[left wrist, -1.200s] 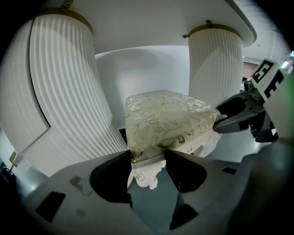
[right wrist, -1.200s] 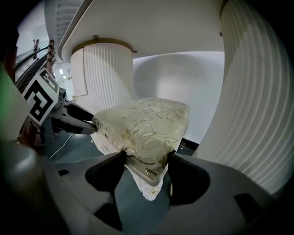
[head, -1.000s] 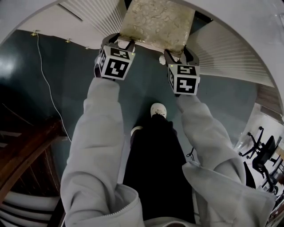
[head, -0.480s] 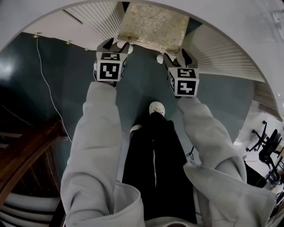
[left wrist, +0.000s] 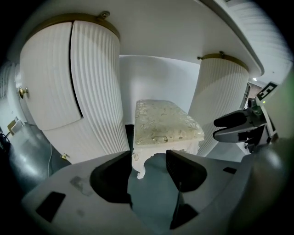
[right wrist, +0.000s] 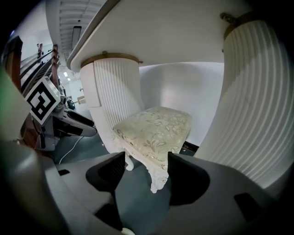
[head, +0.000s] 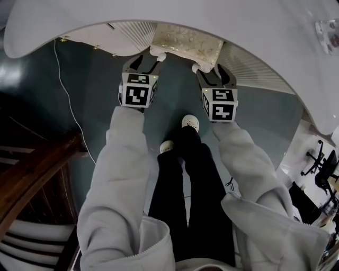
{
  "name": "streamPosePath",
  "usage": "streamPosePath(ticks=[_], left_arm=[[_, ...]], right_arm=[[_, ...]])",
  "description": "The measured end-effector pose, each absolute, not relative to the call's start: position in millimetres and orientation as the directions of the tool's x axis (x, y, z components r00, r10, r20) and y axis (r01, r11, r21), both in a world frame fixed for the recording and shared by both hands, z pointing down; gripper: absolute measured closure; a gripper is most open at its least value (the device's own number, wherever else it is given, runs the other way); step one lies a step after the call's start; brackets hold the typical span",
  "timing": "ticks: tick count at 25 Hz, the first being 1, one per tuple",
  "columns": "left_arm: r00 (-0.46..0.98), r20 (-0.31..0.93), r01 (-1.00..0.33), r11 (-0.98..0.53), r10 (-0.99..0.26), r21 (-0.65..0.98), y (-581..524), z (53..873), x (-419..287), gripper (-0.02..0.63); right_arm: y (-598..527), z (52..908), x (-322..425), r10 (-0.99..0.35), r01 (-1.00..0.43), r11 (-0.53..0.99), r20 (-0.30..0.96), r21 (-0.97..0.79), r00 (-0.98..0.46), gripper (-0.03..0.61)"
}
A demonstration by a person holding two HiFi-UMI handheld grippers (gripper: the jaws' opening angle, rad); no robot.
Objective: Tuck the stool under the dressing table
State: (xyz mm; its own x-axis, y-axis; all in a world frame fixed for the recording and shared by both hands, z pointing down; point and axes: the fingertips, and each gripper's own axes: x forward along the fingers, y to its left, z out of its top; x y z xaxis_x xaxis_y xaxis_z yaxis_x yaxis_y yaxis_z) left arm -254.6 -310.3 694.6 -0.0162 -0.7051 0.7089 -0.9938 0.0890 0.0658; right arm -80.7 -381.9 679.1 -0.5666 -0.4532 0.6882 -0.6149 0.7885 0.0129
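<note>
Stool (head: 185,41) now further toward 12 o'clock, mostly beneath dressing table (head: 159,13); left gripper (head: 142,62) and right gripper (head: 215,75) released, empty; tuck looks nearly complete

The left gripper (left wrist: 149,160) holds its jaws apart, with only floor (left wrist: 154,195) between them. Just beyond, clear of the jaws, the stool (left wrist: 165,124) stands under the table top (left wrist: 174,32), between the fluted left pedestal (left wrist: 94,92) and right pedestal (left wrist: 220,96). One carved leg (left wrist: 140,166) shows in the gap. The left pedestal's door bears a knob (left wrist: 20,92).
</note>
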Motion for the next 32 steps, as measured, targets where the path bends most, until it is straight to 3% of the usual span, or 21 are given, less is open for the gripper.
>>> streamPosePath(ticks=[5,13,22,26,32], left_arm=[[-0.004,0.722,-0.989,0.109,-0.692,0.099,-284,683,-227,0.387],[0.039,0.727,-0.969,0.151,-0.685,0.195,-284,644,-240,0.397],[0.052,0.7,-0.95,0.181,-0.713,0.254,-263,627,-222,0.469],[0.059,0.681,-0.928,0.211,-0.73,0.306,-251,604,-215,0.518],[0.031,0.671,-0.907,0.262,-0.74,0.331,-242,568,-211,0.563]], right_arm=[[-350,665,-60,-0.433,-0.614,0.789,0.681,-0.03,-0.59,0.259],[-354,625,-87,-0.369,-0.577,0.814,0.705,-0.069,-0.605,0.282],[-332,606,-80,-0.348,-0.587,0.799,0.697,-0.128,-0.627,0.35],[-323,580,-79,-0.359,-0.601,0.785,0.679,-0.151,-0.64,0.443],[-318,540,-78,-0.352,-0.606,0.769,0.658,-0.201,-0.665,0.484]])
